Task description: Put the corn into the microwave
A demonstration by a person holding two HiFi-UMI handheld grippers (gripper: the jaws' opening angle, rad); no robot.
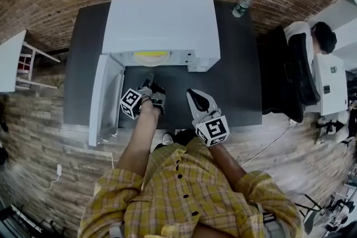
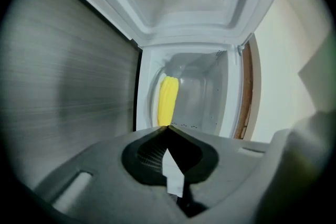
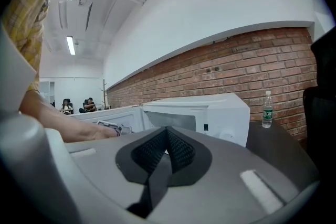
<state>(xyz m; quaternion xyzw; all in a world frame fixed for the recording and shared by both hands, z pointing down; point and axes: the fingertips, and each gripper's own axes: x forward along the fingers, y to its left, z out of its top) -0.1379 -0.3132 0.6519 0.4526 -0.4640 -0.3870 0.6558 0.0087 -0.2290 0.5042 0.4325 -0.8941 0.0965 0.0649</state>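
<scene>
A yellow corn cob (image 2: pixel 168 99) lies inside the white microwave (image 1: pixel 162 25), seen as a yellow patch (image 1: pixel 150 55) through its open front. The microwave door (image 1: pixel 106 98) hangs open to the left. My left gripper (image 1: pixel 149 85) hovers over the dark table just in front of the opening, jaws shut and empty; in the left gripper view the closed tips (image 2: pixel 168 128) point at the corn, well short of it. My right gripper (image 1: pixel 193 96) is beside it to the right, farther from the microwave, also shut with nothing held (image 3: pixel 167 131).
The microwave stands on a dark table (image 1: pixel 234 81) against a brick wall. Two water bottles (image 1: pixel 243 4) stand behind it; one (image 3: pixel 268 109) shows in the right gripper view. A seated person (image 1: pixel 312 47) is at the right. The open door (image 2: pixel 68 81) fills the left gripper view's left side.
</scene>
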